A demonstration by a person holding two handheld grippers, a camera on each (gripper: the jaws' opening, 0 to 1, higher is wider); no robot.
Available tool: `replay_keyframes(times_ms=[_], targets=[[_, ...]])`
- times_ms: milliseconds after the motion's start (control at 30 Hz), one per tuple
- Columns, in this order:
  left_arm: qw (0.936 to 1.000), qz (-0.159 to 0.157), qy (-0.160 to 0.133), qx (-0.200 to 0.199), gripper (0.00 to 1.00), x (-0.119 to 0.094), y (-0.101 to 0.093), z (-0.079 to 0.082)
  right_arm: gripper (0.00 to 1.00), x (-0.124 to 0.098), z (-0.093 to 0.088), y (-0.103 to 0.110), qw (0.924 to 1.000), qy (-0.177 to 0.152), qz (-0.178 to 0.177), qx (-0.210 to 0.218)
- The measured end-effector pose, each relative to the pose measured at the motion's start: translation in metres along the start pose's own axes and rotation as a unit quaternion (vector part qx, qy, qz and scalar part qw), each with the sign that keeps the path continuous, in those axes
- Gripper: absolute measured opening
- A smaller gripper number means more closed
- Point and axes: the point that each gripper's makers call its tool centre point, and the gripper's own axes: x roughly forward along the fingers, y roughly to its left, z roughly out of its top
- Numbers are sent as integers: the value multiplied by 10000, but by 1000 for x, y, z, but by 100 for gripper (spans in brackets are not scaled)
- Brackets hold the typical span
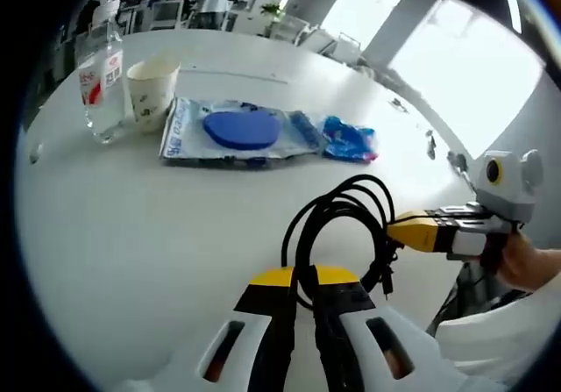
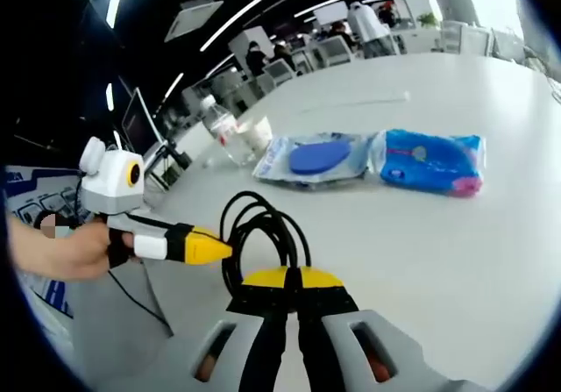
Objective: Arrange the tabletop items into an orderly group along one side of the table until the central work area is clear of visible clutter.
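Nearby, cable (image 1: 337, 225) beside table edge (image 1: 438, 260)

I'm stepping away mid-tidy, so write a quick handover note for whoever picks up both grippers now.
Left gripper: shut on the coiled black cable.
Right gripper: shut on the same cable; both hold it over the white table.
Already lined up along the far side: water bottle, paper cup, clear bag with blue disc, blue packet.
Left: set the cable beside that row.

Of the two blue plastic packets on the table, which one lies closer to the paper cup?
The flat clear packet with the round blue disc inside; it lies right beside the paper cup. The crumpled all-blue packet lies beyond it.
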Motion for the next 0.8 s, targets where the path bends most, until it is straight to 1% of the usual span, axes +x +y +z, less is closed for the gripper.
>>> replay_keyframes(times_ms=[233, 333, 533, 633, 800], targets=[[9997, -120, 34, 190, 1, 17, -20, 15, 0, -18, 8, -23, 9998, -137, -124, 121], [9994, -172, 71, 292, 1, 26, -31, 22, 0, -24, 11, -35, 9994, -188, -206, 216], [9988, -254, 147, 382, 1, 42, -45, 33, 0, -33, 18, -54, 9985, -272, -321, 353], [9982, -332, 197, 449, 1, 50, -56, 38, 0, -37, 23, -65, 9979, -314, -402, 406], [9979, -371, 254, 475, 1, 65, -64, 44, 0, -41, 28, -84, 9970, -339, -519, 460]])
